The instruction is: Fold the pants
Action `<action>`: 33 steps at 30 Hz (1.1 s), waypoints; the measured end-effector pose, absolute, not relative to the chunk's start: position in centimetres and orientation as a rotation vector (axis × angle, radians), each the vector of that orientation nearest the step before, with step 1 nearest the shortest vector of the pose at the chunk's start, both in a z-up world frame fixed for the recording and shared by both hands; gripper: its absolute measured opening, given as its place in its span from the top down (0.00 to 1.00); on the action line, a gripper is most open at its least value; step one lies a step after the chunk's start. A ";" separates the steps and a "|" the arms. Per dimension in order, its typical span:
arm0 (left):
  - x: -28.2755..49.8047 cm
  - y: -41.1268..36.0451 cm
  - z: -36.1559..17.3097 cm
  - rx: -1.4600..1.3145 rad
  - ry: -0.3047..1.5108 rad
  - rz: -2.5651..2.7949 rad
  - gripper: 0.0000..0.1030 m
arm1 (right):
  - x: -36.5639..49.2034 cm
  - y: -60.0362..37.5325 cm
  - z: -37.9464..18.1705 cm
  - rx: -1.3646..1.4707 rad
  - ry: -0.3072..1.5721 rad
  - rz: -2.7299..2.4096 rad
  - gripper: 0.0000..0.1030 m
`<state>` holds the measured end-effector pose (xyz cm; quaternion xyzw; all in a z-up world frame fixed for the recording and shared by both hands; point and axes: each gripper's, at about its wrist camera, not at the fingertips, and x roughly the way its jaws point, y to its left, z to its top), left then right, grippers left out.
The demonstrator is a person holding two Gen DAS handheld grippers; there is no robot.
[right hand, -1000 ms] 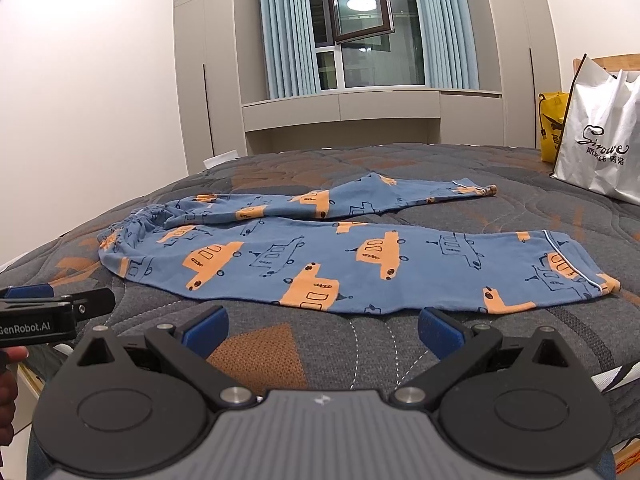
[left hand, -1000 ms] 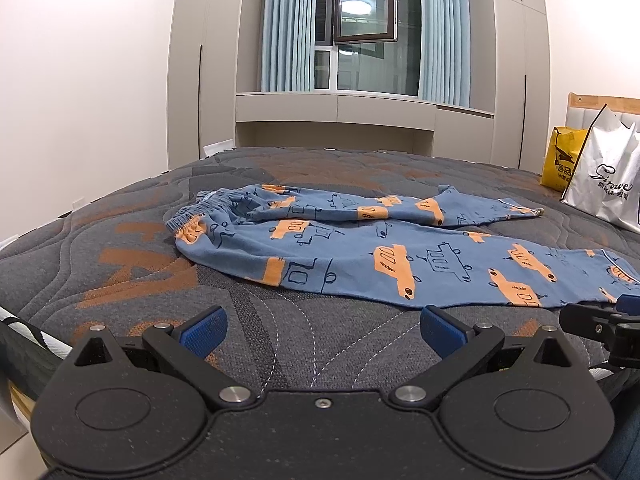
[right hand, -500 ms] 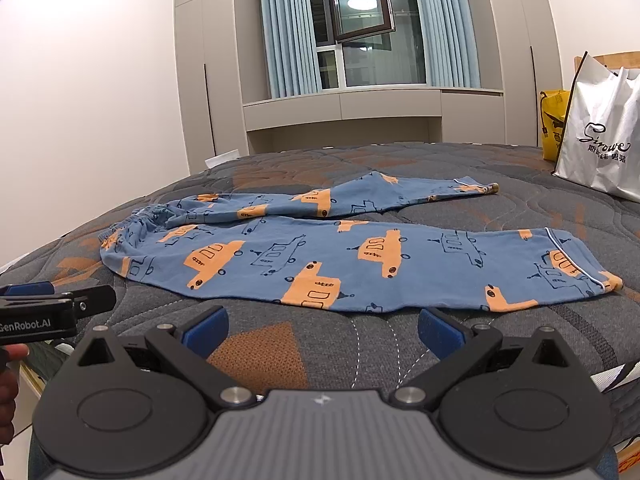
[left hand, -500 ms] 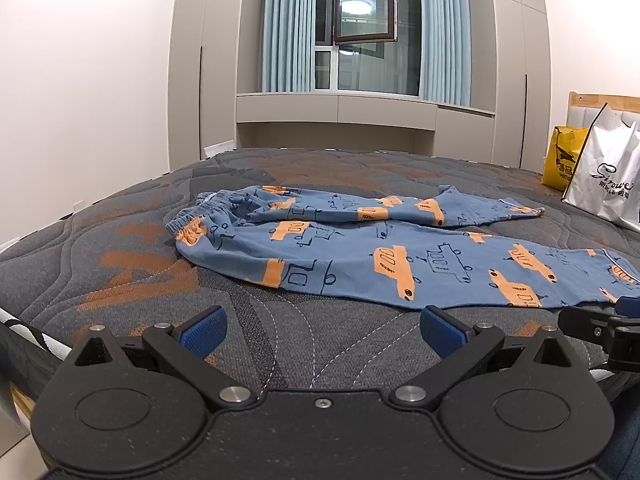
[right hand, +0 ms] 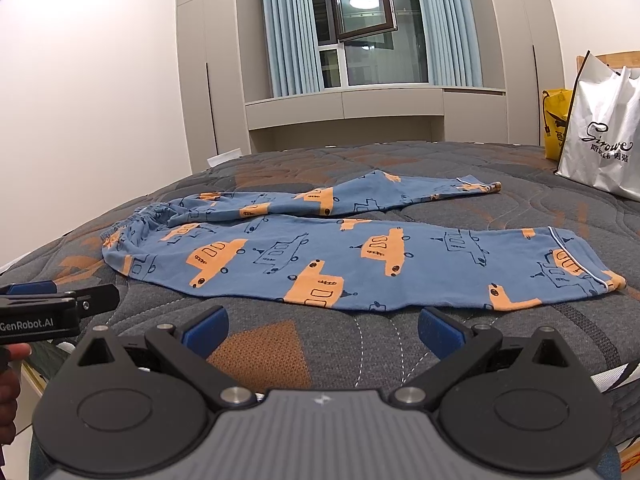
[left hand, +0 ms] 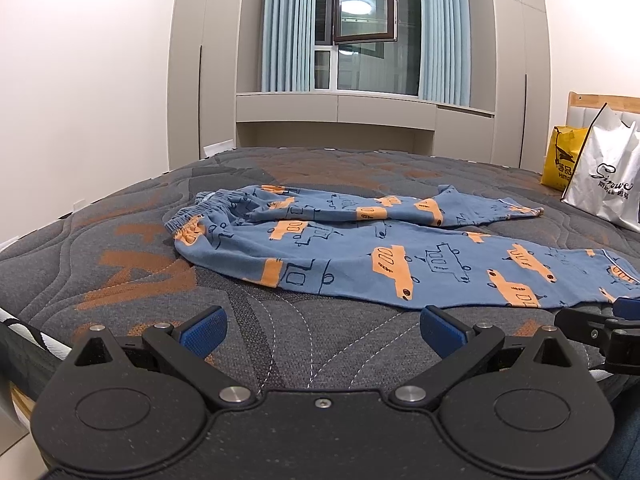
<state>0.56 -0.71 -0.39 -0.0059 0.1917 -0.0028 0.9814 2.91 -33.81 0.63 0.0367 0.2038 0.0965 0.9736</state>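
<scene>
We are holding the left gripper point(left hand: 322, 326) and right gripper point(right hand: 322, 326) with fingers spread wide, grasping nothing, hovering near blue car-print pants point(right hand: 360, 256) lying flat, unfolded, on the mattress point(right hand: 400, 344).

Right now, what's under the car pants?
The pants lie flat on the grey quilted mattress. Whatever is directly beneath the fabric is covered; no lumps show.

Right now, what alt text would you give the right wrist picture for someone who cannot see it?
Blue cotton pants with orange car prints lie spread flat and unfolded on a grey quilted mattress, waistband at left, legs running right. The open right claw hovers just short of them, empty. A white shopping bag stands at far right.
</scene>
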 end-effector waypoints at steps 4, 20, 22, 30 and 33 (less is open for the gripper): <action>0.5 -0.7 -0.4 -0.012 0.387 -0.005 0.01 | 2.9 -33.8 0.6 0.073 0.413 0.196 0.00; 1.0 -0.3 -0.4 -0.042 0.392 -0.018 0.01 | 2.8 -34.0 0.9 0.108 0.361 0.221 0.00; 1.3 -0.2 -0.3 -0.064 0.402 -0.042 0.01 | 2.8 -34.1 0.9 0.111 0.358 0.228 0.00; 3.5 1.3 0.8 -0.192 0.470 -0.136 0.01 | 3.1 -34.0 1.3 0.114 0.313 0.260 0.00; 4.6 2.3 1.5 -0.290 0.473 -0.176 0.01 | 3.6 -34.1 1.5 0.116 0.300 0.262 0.00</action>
